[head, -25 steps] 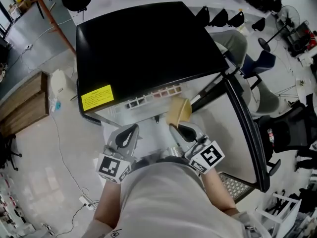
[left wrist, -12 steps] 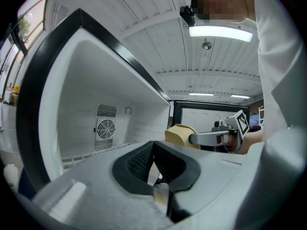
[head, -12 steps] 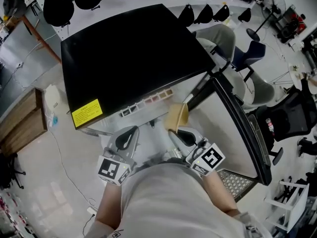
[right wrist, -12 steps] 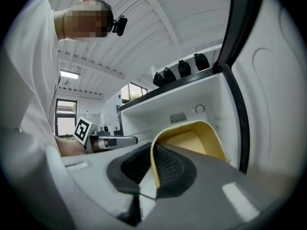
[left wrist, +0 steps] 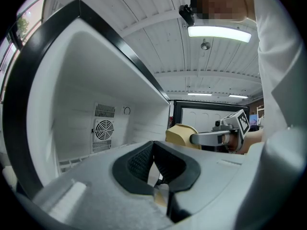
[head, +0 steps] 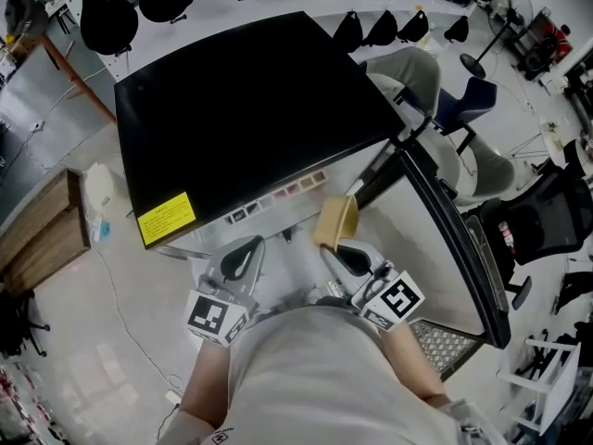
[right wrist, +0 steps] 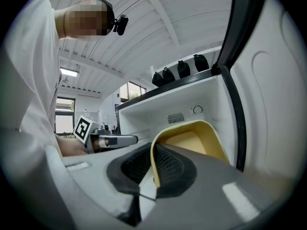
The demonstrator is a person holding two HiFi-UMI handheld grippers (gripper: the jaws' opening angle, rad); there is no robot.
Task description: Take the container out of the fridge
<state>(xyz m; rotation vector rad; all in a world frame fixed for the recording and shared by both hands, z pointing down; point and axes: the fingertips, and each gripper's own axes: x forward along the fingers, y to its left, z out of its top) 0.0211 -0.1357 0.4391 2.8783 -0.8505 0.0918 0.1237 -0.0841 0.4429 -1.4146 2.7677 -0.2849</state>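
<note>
Left gripper (left wrist: 153, 163) is nearest, jaws pressed together with nothing in them, idle beside the right. Right gripper (right wrist: 152, 172) pinches the rim of the yellow container (right wrist: 191, 139), one pad inside the wall, one outside. The container hangs tilted at the mouth of the open fridge (head: 243, 100). It is probably clear of the shelf, but that's hard to tell from above. Door (head: 451, 239) stands wide open at right. Step in hand: pulling out. Next: draw back clear of the opening, thin-rim grip kept firm.
</note>
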